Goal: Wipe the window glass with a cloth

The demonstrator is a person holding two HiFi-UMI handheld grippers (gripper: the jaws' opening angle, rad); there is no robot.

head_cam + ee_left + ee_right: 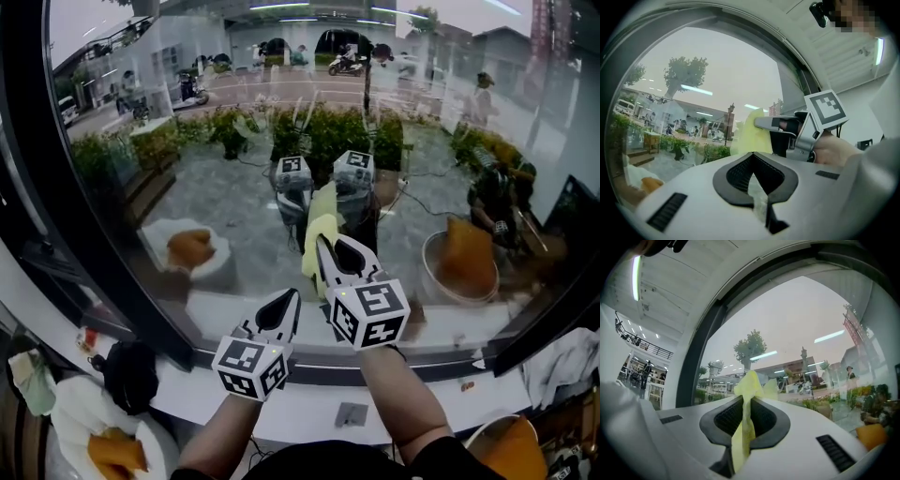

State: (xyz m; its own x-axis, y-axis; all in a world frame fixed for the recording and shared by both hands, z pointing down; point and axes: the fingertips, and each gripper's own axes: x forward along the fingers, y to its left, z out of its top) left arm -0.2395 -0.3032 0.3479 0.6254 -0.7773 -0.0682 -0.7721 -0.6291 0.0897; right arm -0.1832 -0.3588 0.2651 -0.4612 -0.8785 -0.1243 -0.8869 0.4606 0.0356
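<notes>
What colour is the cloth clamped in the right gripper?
Pale yellow; the crumpled cloth shows best in the right gripper view.

Two bare forearms (pixel 401 398) rise from the bottom centre of the frame. The white-and-black left gripper (pixel 285 302) sits low, its fingers (pixel 698 194) closed together. The right gripper (pixel 325 249), just beside it and higher, points upward, pinching a yellow cloth (pixel 320 228).

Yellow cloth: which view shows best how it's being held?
Right gripper view: the right gripper pinches the cloth in shut jaws, dead centre. Head view shows it small, ahead of that gripper. Left gripper view shows only a pale side of it, beside that gripper.
</notes>
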